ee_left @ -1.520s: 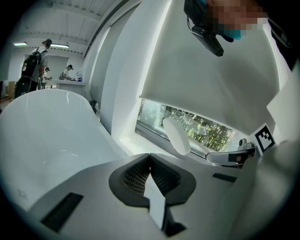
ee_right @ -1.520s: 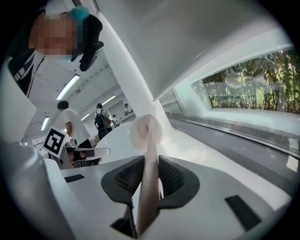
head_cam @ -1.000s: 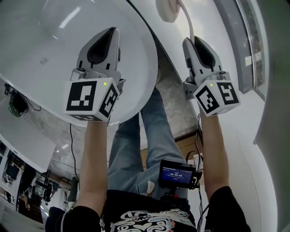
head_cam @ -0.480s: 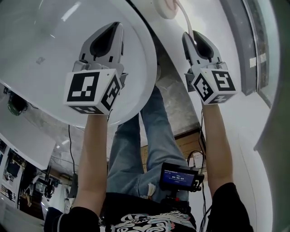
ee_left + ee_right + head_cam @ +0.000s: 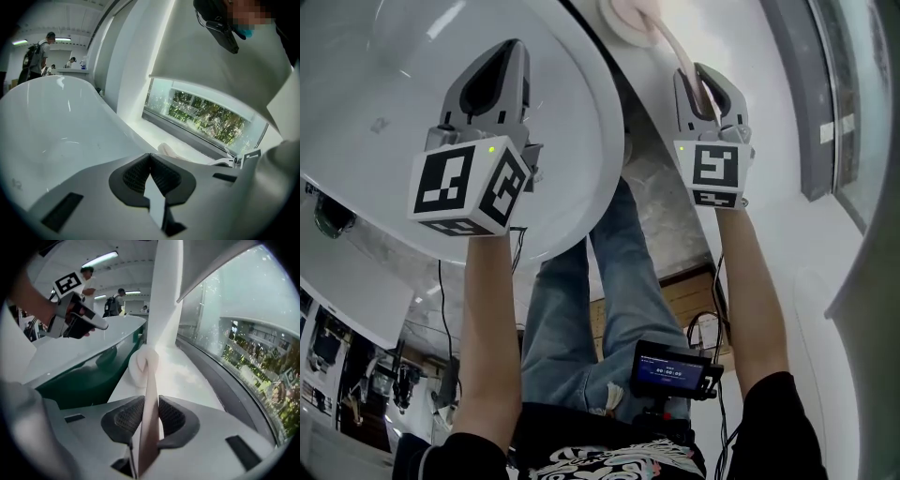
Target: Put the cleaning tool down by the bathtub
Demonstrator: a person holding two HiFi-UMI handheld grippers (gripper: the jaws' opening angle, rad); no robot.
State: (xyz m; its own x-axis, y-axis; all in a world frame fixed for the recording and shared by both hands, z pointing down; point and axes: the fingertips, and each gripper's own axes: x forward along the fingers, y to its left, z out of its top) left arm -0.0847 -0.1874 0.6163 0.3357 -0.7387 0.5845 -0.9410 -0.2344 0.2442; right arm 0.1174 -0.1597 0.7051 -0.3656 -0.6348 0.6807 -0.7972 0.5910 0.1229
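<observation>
Placing step, judged near its end. The right gripper (image 5: 150, 414) clamps the flat handle of the cleaning tool (image 5: 149, 392), whose sponge head (image 5: 142, 365) lies just ahead of the jaws at the ledge (image 5: 192, 373), with the bathtub (image 5: 79, 350) to their left. Next: lower the handle, then open. The left gripper (image 5: 150, 161), jaws pressed together on nothing, is held forward over the bathtub, forearm outstretched.

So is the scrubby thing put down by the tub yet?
Almost. Done: the cleaning tool has its round head low beside the bathtub, by the white ledge. In hand: the right gripper has its jaws shut on the handle. The left gripper is shut and empty. Left: open the jaws and let go.
</observation>
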